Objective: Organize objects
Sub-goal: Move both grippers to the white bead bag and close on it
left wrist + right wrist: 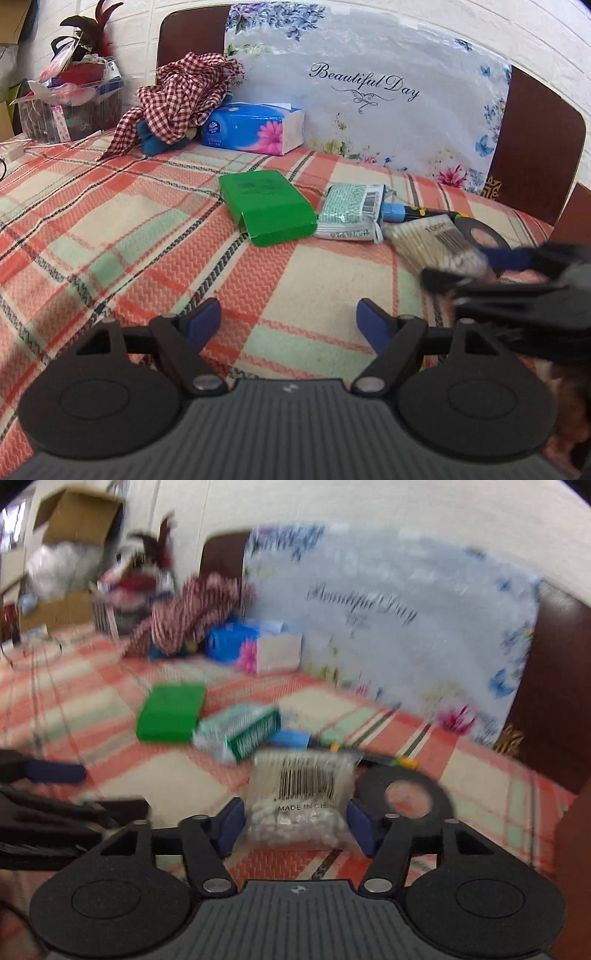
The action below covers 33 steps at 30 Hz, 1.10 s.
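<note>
- The right gripper [295, 825] has the bag of cotton swabs [301, 799] between its two blue pads; the pads seem to touch the bag's sides, so I judge it a grip, though the right wrist view is blurred and I am not fully sure.
- The bag lies straight ahead of this claw, with its long axis along the fingers, pointing away toward the green box [170, 713].
- The left gripper [288, 323] is open and empty, over bare plaid blanket [110, 236]. The right hand is clearly the nearer one to the bag.
- The bag is thin, clear, crinkly plastic with a barcode, full of white-tipped sticks (soft, it will deform under pressure).
- Beside it, on the side away from the left gripper and partly under it, lies a black tape roll [404, 794], a flat ring. Beyond it are a glossy green-and-white packet [351, 212] and a pen with a blue cap [393, 213].
- The green box is rigid cardboard, with one flap open.
- The blanket is woven and ribbed, so things should not slide easily.
</note>
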Motion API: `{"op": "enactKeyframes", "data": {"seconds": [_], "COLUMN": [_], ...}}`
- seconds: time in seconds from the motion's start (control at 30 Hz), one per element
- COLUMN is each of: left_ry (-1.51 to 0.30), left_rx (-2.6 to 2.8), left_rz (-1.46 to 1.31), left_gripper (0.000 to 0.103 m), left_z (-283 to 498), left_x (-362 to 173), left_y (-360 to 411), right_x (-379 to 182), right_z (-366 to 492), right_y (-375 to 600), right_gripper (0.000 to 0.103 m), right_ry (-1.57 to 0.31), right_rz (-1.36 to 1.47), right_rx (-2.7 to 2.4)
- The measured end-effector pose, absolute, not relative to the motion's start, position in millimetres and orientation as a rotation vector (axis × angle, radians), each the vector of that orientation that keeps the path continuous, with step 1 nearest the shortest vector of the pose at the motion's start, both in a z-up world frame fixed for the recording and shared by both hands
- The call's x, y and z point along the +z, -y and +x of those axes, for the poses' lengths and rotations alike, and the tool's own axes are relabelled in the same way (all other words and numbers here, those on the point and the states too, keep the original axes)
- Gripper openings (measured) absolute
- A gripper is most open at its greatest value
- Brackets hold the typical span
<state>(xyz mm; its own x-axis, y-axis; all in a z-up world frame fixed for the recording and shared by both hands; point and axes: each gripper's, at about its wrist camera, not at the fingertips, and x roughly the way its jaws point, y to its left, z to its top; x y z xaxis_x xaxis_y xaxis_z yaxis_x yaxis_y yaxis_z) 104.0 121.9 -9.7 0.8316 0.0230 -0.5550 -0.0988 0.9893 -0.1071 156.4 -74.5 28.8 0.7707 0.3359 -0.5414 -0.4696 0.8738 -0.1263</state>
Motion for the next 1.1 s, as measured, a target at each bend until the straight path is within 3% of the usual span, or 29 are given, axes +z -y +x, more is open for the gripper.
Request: {"op": "enactKeyframes", "data": {"seconds": [0.07, 0.13, 0.53, 0.7, 0.8, 1.1], "left_ry": [-0.585, -0.584, -0.605, -0.618, -0.624, -0.709], "left_rx": [0.062, 0.059, 0.074, 0.094, 0.106, 0.042], "left_rz": [-0.133, -0.139, -0.059, -0.013, 0.012, -0.032], "left_gripper": [0.081, 0.082, 0.082, 0.084, 0.084, 0.078], "left_z": [103, 105, 110, 111, 111, 98], "left_x": [-9, -9, -9, -9, -8, 10], "left_y": [-120, -121, -108, -101, -97, -71], "right_x": [32, 33, 28, 30, 32, 31], "right_z": [158, 154, 13, -28, -38, -48], "right_y": [80, 88, 180, 226, 247, 263], "right_gripper": [0.043, 0.041, 0.039, 0.045, 0.053, 0.060], "right_ry": [-0.531, -0.525, -0.558, -0.563, -0.552, -0.534], "right_rz": [-0.223, -0.211, -0.166, -0.106, -0.030, 0.029], "right_rx": [0.442, 0.434, 0.342, 0.198, 0.153, 0.176]}}
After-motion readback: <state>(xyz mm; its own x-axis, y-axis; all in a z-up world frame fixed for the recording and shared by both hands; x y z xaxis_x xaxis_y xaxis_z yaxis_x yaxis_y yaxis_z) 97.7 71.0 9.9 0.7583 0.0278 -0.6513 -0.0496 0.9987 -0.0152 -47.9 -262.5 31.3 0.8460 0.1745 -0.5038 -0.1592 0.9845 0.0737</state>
